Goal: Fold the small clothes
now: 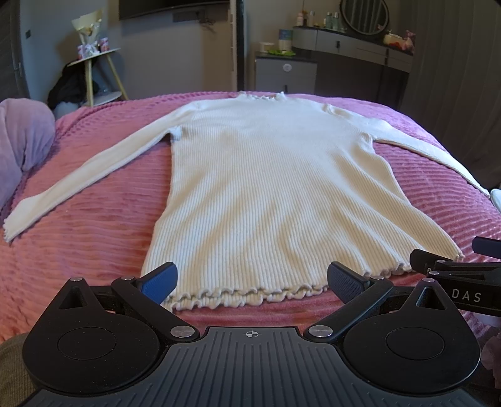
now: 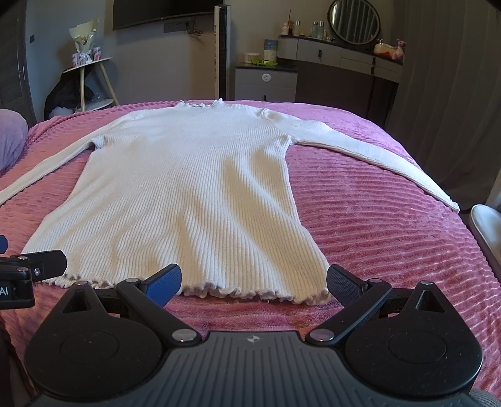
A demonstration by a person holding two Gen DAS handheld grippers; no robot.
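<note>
A cream ribbed long-sleeved top [image 1: 266, 188] [image 2: 188, 194] lies flat on the pink bedspread [image 1: 94, 234] [image 2: 375, 234], frilled hem towards me, collar at the far side, both sleeves spread outwards. My left gripper [image 1: 252, 280] hovers open just in front of the hem's left half, fingers wide with nothing between them. My right gripper [image 2: 253, 281] stands open at the hem's right corner, also holding nothing. Each gripper's side shows at the edge of the other's view.
A lilac pillow [image 1: 22, 141] lies at the bed's left edge. Beyond the bed stand a small wooden side table [image 1: 94, 62], a grey bedside cabinet [image 1: 285, 73] and a dressing table with a round mirror [image 2: 353, 22]. A curtain [image 2: 444, 94] hangs at right.
</note>
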